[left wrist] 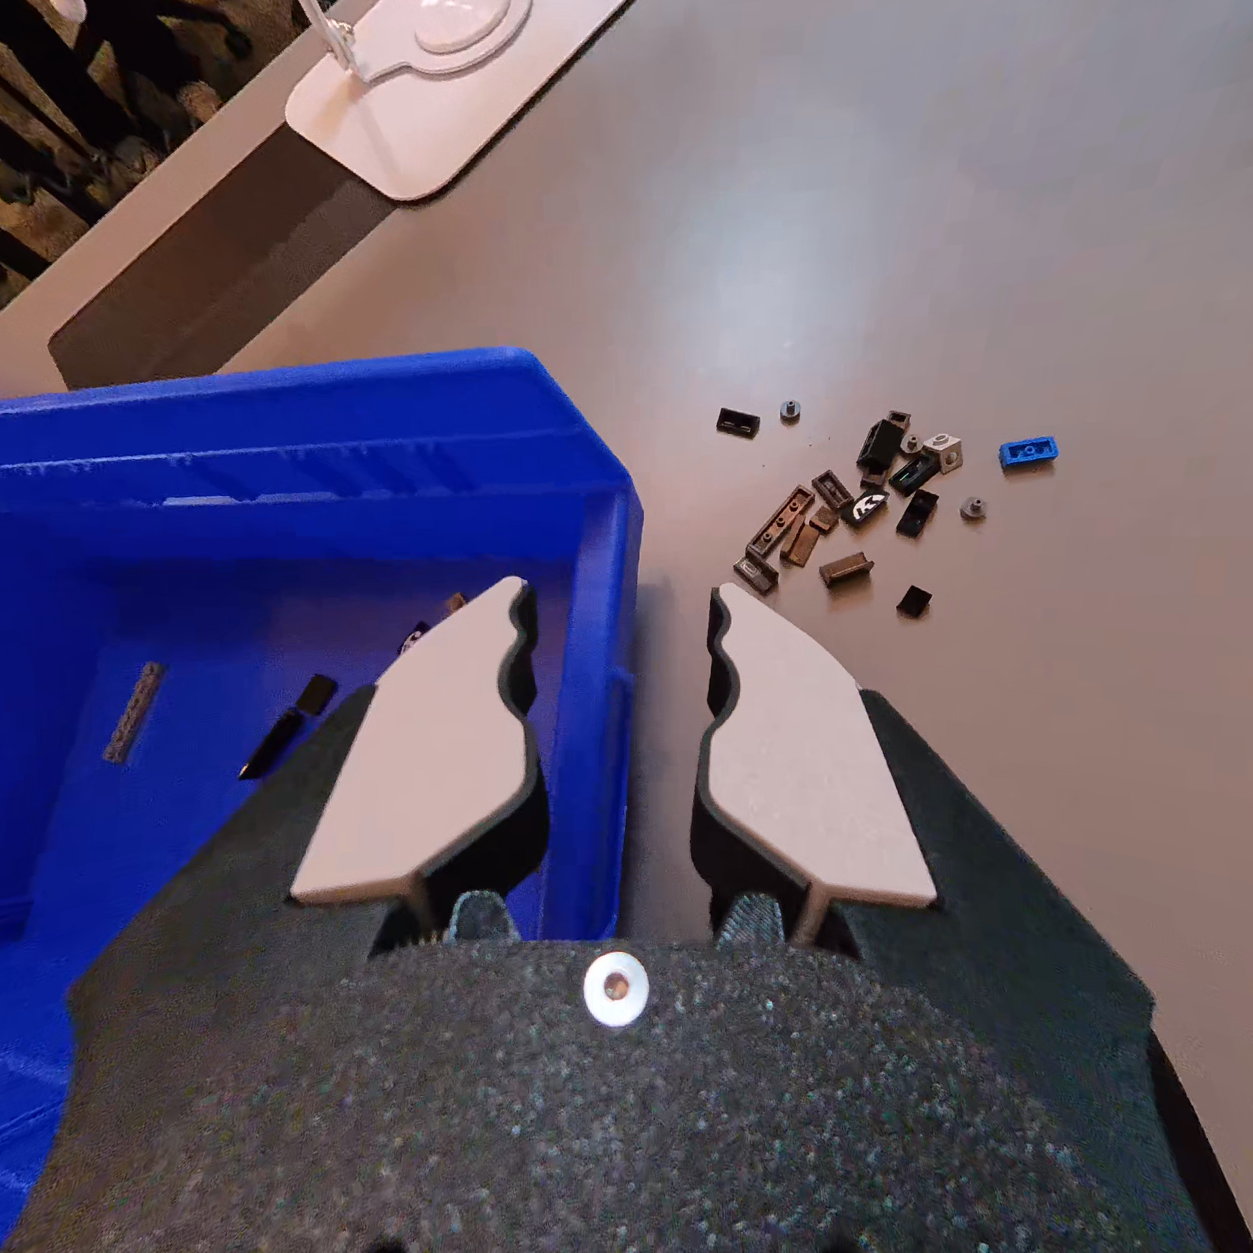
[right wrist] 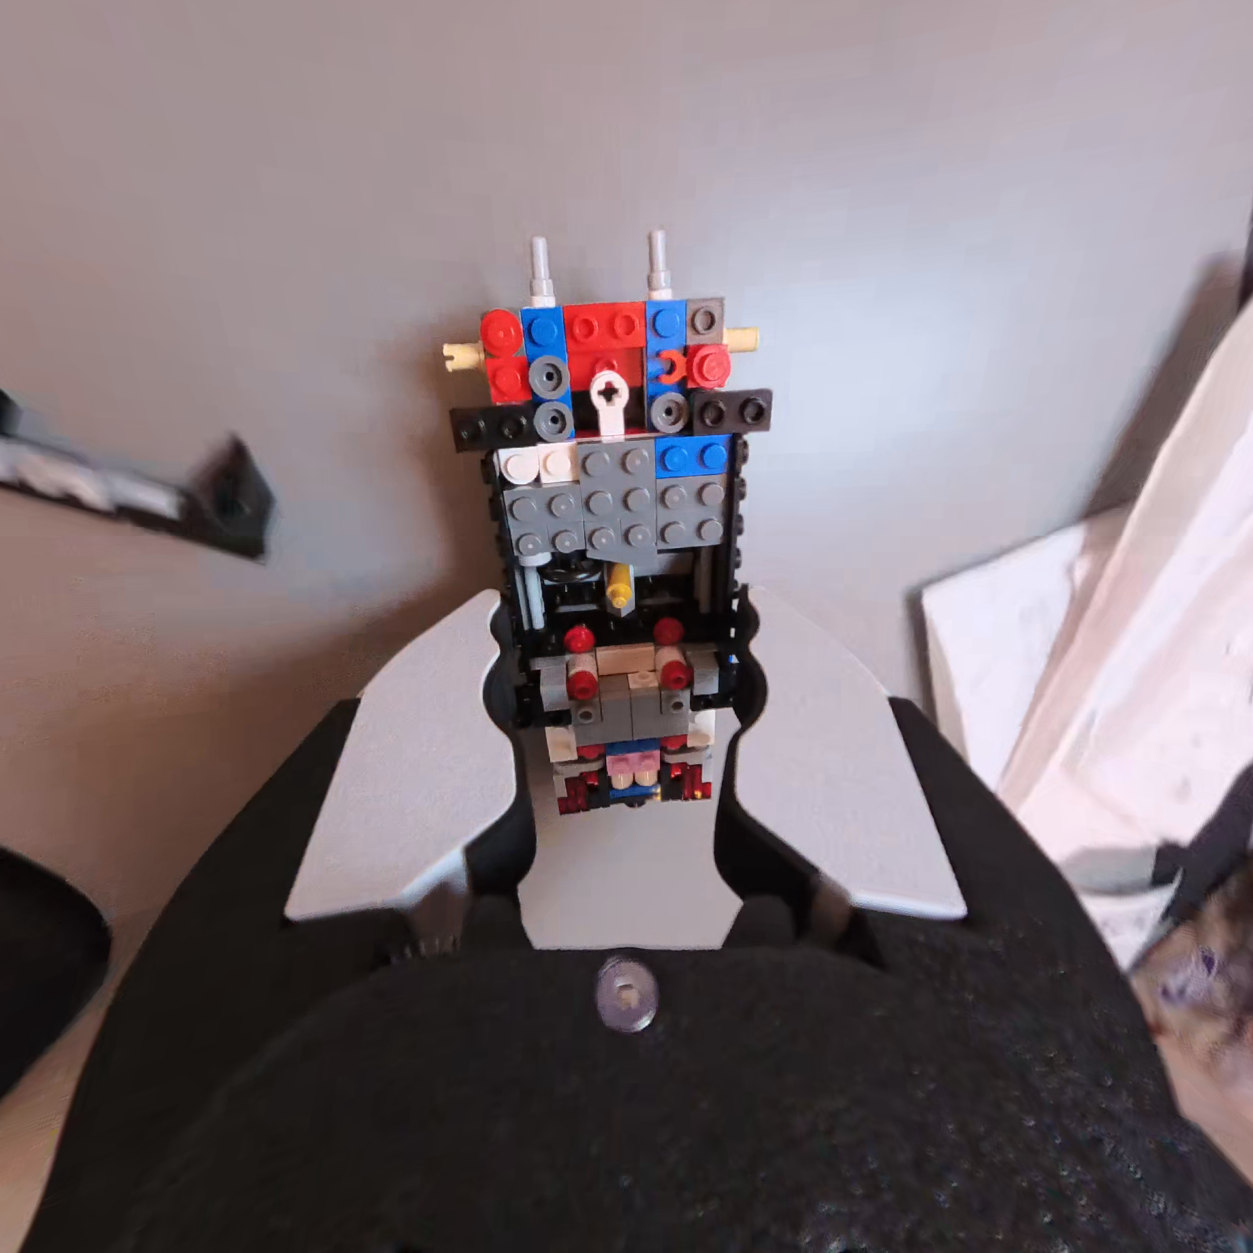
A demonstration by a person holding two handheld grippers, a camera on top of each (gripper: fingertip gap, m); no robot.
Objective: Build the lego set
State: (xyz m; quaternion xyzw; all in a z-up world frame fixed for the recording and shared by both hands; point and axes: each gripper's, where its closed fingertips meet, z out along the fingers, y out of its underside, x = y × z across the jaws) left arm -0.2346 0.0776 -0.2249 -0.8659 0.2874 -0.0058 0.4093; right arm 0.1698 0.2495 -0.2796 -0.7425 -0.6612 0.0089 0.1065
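Observation:
In the right wrist view my right gripper (right wrist: 618, 610) is shut on a partly built lego model (right wrist: 613, 495) of red, blue, grey and black bricks, its jaws clamping the model's rear sides. The model points away from me above the grey table. In the left wrist view my left gripper (left wrist: 618, 603) is open and empty, straddling the right wall of a blue bin (left wrist: 597, 678). Its left finger hangs over the bin's inside, its right finger over the table. A pile of small loose black, brown and grey pieces (left wrist: 861, 502) and a blue plate (left wrist: 1028, 451) lie on the table beyond.
A few dark pieces (left wrist: 135, 712) lie on the bin floor. A white stand base (left wrist: 407, 115) sits at the table's far left edge. White paper sheets (right wrist: 1085, 644) lie to the right of the model, a dark blurred object (right wrist: 224, 502) to its left. The grippers' ends are close to 45 cm from one another. The blue plate (left wrist: 1028, 451) is about 12 cm from my left fingertips and 30 cm from my right.

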